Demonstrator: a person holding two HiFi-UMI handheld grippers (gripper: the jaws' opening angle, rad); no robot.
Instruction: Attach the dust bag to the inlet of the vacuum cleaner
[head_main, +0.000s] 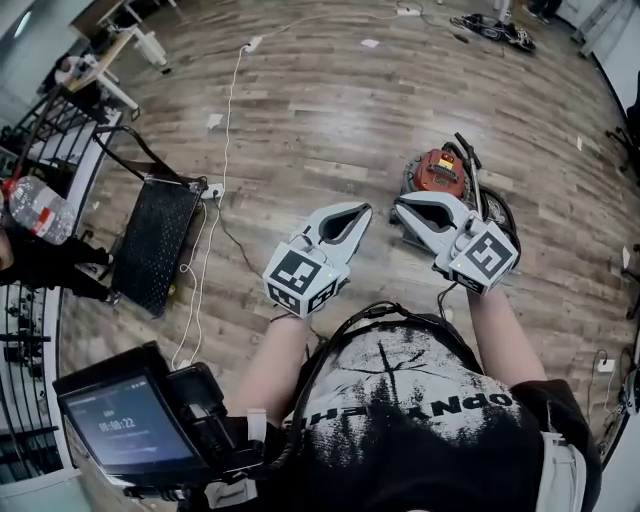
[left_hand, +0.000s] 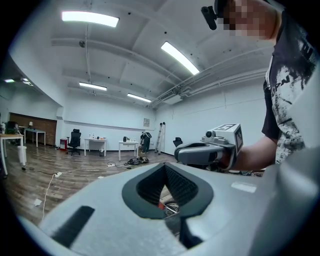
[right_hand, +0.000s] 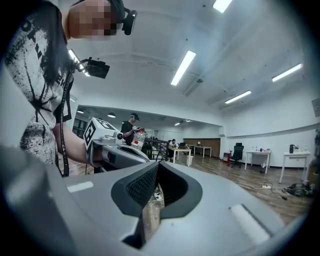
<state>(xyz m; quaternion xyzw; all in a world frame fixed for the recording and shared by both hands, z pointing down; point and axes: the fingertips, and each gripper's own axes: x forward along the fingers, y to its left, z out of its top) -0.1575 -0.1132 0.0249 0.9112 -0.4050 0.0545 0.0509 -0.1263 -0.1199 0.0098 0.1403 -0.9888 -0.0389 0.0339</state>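
The vacuum cleaner (head_main: 440, 170), a red and black body with a dark hose coiled round it, sits on the wooden floor just beyond my right gripper. My left gripper (head_main: 364, 208) and right gripper (head_main: 399, 204) are held side by side at chest height, their tips angled toward each other. Both are shut with nothing between the jaws. In the left gripper view the shut left gripper (left_hand: 164, 167) fills the lower frame, and a red bit of the vacuum cleaner (left_hand: 161, 205) shows through the gap. The right gripper (left_hand: 210, 150) hangs beside it. The right gripper view shows the right gripper (right_hand: 157, 166) with the left gripper (right_hand: 112, 147) nearby.
A black bag with handles (head_main: 152, 242) lies on the floor at the left, next to a white cable (head_main: 222, 150) and a power strip. A water bottle (head_main: 38, 210) and metal racks stand at the far left. A screen device (head_main: 125, 420) hangs at my lower left.
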